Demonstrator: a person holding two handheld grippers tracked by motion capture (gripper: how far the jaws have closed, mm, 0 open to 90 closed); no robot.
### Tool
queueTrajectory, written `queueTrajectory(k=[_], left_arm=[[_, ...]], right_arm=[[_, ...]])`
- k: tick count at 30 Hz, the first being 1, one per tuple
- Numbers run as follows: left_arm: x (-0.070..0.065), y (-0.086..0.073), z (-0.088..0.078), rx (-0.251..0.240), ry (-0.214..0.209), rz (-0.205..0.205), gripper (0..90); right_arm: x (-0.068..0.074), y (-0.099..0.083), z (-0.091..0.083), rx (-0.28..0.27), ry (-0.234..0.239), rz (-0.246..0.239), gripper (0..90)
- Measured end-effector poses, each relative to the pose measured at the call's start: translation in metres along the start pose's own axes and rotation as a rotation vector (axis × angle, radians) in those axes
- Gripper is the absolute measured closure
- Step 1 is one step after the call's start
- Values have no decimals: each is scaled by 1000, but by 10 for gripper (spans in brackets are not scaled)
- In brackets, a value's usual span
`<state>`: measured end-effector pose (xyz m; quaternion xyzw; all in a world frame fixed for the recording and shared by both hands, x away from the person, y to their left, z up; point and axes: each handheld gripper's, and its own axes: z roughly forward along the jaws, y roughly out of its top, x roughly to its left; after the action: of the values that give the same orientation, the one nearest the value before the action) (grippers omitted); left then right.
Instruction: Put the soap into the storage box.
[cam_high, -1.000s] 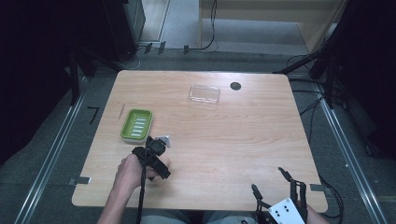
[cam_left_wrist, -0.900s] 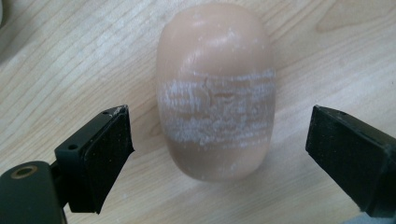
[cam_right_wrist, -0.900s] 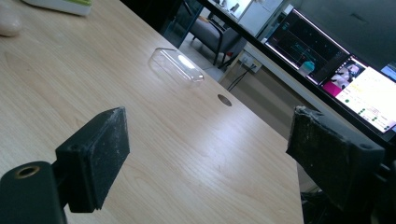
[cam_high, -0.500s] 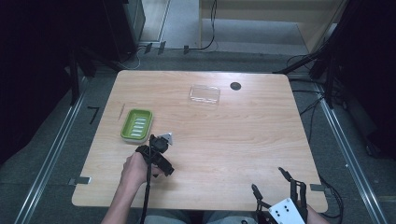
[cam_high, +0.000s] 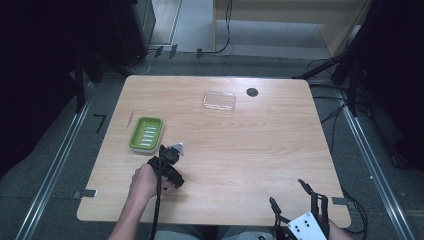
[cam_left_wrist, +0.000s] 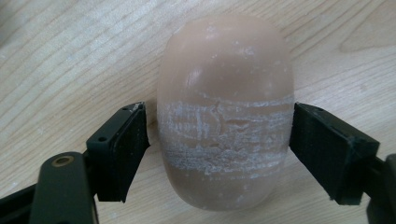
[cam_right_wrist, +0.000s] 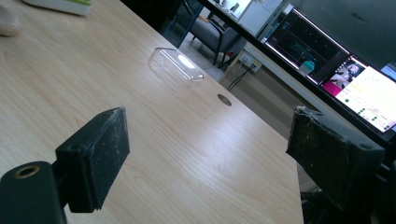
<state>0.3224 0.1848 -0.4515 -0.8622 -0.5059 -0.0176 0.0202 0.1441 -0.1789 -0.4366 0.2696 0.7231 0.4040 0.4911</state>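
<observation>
Left gripper view looks straight down on a pale, oval bar of soap (cam_left_wrist: 224, 112) lying flat on the wooden table (cam_left_wrist: 56, 51), with the left gripper (cam_left_wrist: 217, 154) straddling it across its short width. The jaws have just been closing with the soap between them: the right-hand pad sits against the bar's edge, while a thin gap seems to remain at the other pad, so the grip does not look complete. White scuff marks band the soap's middle, right where the pads line up.

Judging by its look, the bar is light, firm and smooth, with rounded flanks that could squirt out under a hard pinch. Taking it across the widest part of its waist, pads square to the sides, seems the safest hold; a dry bar should give fair friction.

From the high view, the left gripper (cam_high: 169, 159) works just beside the green soap dish (cam_high: 146, 133), near the table's left side. A clear plastic lid (cam_high: 219, 101) lies well apart, toward the far edge. The right gripper (cam_high: 296, 206) rests at the near right corner, its jaws spread wide on nothing.
</observation>
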Motion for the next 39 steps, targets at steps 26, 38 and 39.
queueTrajectory(k=[26, 38, 39], left_arm=[[0, -1, 2, -15, -8, -4, 334], [2, -3, 2, -26, -6, -3, 339], [3, -3, 2, -29, -5, -5, 339]], right_arm=[[0, 0, 0, -4, -2, 2, 132], [0, 0, 0, -5, -4, -3, 132], [0, 0, 0, -5, -4, -2, 132]])
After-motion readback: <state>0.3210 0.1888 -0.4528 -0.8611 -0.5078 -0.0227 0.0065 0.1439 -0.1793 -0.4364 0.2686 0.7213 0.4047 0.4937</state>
